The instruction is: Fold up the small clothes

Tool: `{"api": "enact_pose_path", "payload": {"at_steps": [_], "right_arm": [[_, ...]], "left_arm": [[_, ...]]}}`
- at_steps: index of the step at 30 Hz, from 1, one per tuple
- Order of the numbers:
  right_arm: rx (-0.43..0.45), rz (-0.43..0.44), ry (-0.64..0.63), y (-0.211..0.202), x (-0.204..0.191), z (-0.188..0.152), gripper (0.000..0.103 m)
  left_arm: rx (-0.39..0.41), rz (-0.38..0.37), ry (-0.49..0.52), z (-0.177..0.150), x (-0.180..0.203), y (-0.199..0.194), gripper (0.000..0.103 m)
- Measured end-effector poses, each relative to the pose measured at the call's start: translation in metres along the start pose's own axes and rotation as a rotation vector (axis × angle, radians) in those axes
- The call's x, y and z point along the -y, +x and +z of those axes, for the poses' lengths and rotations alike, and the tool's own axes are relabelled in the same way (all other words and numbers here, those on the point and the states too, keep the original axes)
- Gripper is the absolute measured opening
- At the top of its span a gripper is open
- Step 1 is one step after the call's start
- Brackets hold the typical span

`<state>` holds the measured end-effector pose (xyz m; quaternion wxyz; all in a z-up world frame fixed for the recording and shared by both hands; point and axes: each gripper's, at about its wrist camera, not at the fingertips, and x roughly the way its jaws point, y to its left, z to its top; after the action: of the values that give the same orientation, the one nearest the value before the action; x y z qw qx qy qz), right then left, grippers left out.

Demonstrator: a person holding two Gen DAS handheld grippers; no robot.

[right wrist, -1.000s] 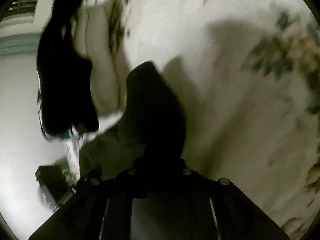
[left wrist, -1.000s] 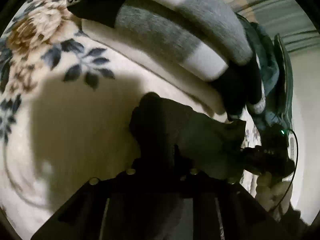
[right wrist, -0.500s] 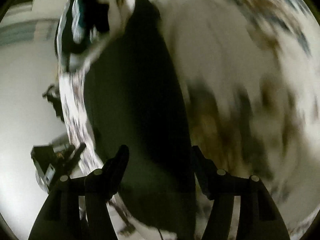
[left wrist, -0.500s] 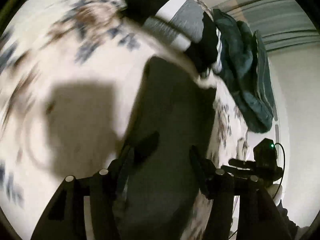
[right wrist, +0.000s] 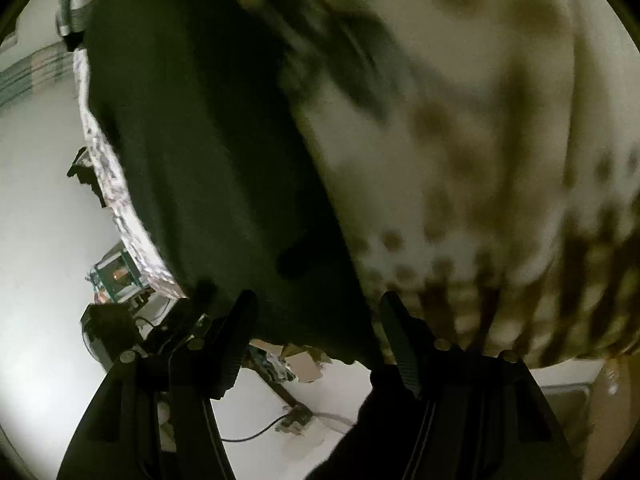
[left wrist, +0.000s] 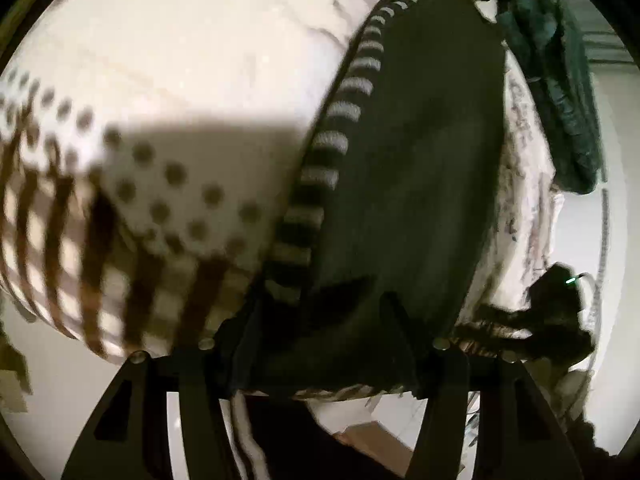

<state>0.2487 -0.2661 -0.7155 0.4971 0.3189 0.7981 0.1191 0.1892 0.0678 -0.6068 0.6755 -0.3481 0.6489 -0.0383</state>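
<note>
Since a second ago both my grippers have let go and slid back along the bed to its near edge, and the dark garment (left wrist: 408,184) that was bunched up now lies stretched out long and flat. My left gripper (left wrist: 320,320) has just been opening and now stands about half spread, its fingers (left wrist: 400,328) over the garment's near end without pressing on it. My right gripper (right wrist: 316,320) has also just opened and holds nothing; the garment's near corner lies between its fingers (right wrist: 400,340), untouched. The bedspread (left wrist: 180,60) ends right under me, with its dotted and striped border, and pale floor shows below it. To the garment's other side the bed drops off too, a narrow strip of patterned cover beside it. At the far end a heap of dark green clothes (left wrist: 568,100) sits near the edge. The garment is dark olive, smooth, with a black-and-white striped band (left wrist: 340,120) down one long side.
</note>
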Motion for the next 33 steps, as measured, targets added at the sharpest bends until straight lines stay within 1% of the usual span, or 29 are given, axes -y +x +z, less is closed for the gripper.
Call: {"api": "enact_pose_path", "payload": {"at_steps": [1,2,3,4,5,8,9,12,13,14,15,16,17,18,19,20,22,23,24,26,27,28,29,30,31,32,33], "right_arm": [[0.001,0.015,0.017,0.01,0.005,-0.007,0.065],[0.003,0.031,0.019,0.038,-0.011,-0.017,0.065],[0.008,0.03,0.013,0.045,-0.012,-0.021,0.06],[0.033,0.015,0.005,0.05,-0.014,-0.027,0.022],[0.042,0.003,-0.002,0.054,-0.017,-0.03,0.003],[0.065,-0.044,0.0,0.064,-0.019,-0.052,0.003],[0.073,-0.059,-0.002,0.067,-0.021,-0.058,0.002],[0.08,-0.114,-0.059,0.071,-0.028,-0.063,0.003],[0.076,-0.114,-0.064,0.071,-0.028,-0.063,0.006],[0.07,-0.099,-0.056,0.073,-0.029,-0.061,0.016],[0.061,-0.083,-0.045,0.072,-0.028,-0.059,0.024],[0.06,-0.065,-0.043,0.067,-0.027,-0.057,0.046],[0.07,-0.045,-0.044,0.069,-0.026,-0.059,0.061],[0.073,-0.029,-0.044,0.07,-0.026,-0.06,0.063],[0.062,-0.008,-0.039,0.076,-0.026,-0.06,0.063],[0.05,0.008,-0.033,0.078,-0.022,-0.06,0.063],[0.012,0.068,-0.015,0.091,-0.02,-0.054,0.063],[-0.006,0.078,-0.009,0.099,-0.017,-0.052,0.063],[-0.014,0.092,0.001,0.11,-0.021,-0.049,0.063],[-0.017,0.112,0.018,0.127,-0.032,-0.046,0.063],[-0.012,0.122,0.03,0.133,-0.035,-0.046,0.063],[0.001,0.131,0.04,0.135,-0.037,-0.048,0.062],[0.011,0.139,0.044,0.136,-0.039,-0.049,0.049],[0.021,0.151,0.039,0.138,-0.043,-0.052,0.038],[0.029,0.155,0.032,0.138,-0.046,-0.055,0.023],[0.04,0.161,0.029,0.138,-0.049,-0.059,0.015],[0.052,0.169,0.03,0.137,-0.052,-0.063,0.014]], "left_arm": [[0.027,0.0,0.003,-0.003,0.002,0.0,0.051],[0.047,-0.002,0.015,-0.003,0.004,0.001,0.017],[0.047,0.029,0.033,-0.004,0.007,0.004,0.006],[0.057,0.042,0.04,-0.004,0.005,0.002,0.005],[0.081,0.034,0.042,-0.005,0.006,-0.001,0.005],[0.117,0.024,0.059,-0.014,0.001,-0.017,0.005],[0.127,0.036,0.074,-0.018,-0.003,-0.021,0.005],[0.094,0.017,0.112,-0.019,-0.012,-0.018,0.006],[0.076,0.0,0.104,-0.016,-0.015,-0.015,0.009],[0.06,-0.019,0.102,-0.015,-0.018,-0.015,0.009],[0.055,-0.013,0.099,-0.013,-0.02,-0.015,0.022],[0.061,0.004,0.092,-0.013,-0.023,-0.017,0.037],[0.07,-0.03,0.089,-0.017,-0.032,-0.023,0.044],[0.072,-0.062,0.078,-0.017,-0.039,-0.024,0.06],[0.07,-0.083,0.061,-0.017,-0.041,-0.019,0.064],[0.049,-0.127,0.034,-0.018,-0.044,-0.01,0.064],[0.002,-0.172,0.016,-0.018,-0.048,0.006,0.064],[-0.013,-0.167,0.016,-0.018,-0.047,0.016,0.064],[-0.014,-0.164,0.022,-0.018,-0.044,0.022,0.064],[0.015,-0.148,0.035,-0.019,-0.041,0.025,0.062],[0.032,-0.137,0.043,-0.019,-0.038,0.024,0.057],[0.044,-0.113,0.057,-0.02,-0.035,0.023,0.02],[0.047,-0.085,0.075,-0.021,-0.031,0.023,0.012],[0.051,-0.082,0.085,-0.022,-0.028,0.022,0.012],[0.06,-0.078,0.09,-0.023,-0.025,0.018,0.011],[0.069,-0.061,0.103,-0.024,-0.021,0.014,0.011],[0.077,-0.056,0.109,-0.026,-0.016,0.011,0.011]]}}
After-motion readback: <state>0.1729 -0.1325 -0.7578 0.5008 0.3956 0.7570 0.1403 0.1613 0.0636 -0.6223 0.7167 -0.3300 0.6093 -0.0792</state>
